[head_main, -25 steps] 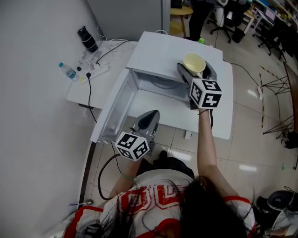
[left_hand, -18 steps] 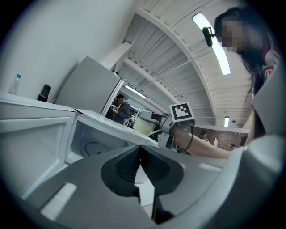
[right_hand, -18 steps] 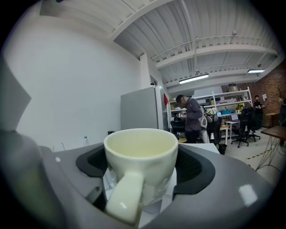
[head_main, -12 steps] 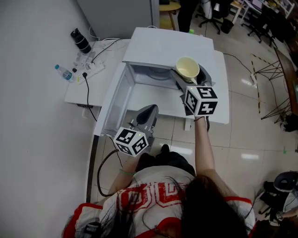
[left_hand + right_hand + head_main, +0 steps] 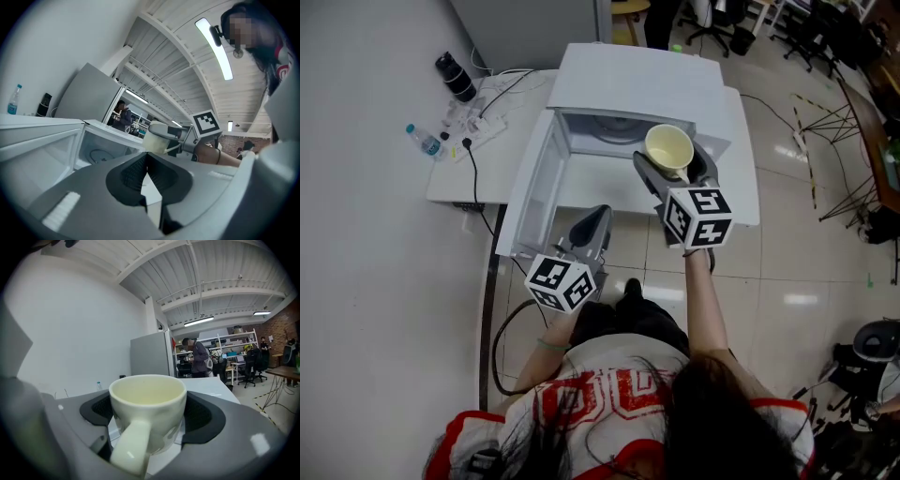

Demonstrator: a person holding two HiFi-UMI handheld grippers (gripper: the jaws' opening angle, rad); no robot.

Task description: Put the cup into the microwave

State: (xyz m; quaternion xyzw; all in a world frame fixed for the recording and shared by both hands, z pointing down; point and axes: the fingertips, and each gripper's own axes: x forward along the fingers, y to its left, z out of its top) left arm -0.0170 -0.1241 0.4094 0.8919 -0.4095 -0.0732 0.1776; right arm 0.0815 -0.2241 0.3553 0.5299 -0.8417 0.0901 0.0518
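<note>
While the right claw [image 5: 673, 157] gripped the cup [image 5: 667, 144] at upper centre, facing the open microwave [image 5: 633, 80], the left claw [image 5: 594, 219] sat closed, empty.

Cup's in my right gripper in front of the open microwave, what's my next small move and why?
Probably ease the right gripper forward and a little left, carrying the cup into the microwave cavity. Its fingers are shut on the upright cup, the door stands open at the left, and the cup seems to hang at the opening's right side, not yet inside.
</note>
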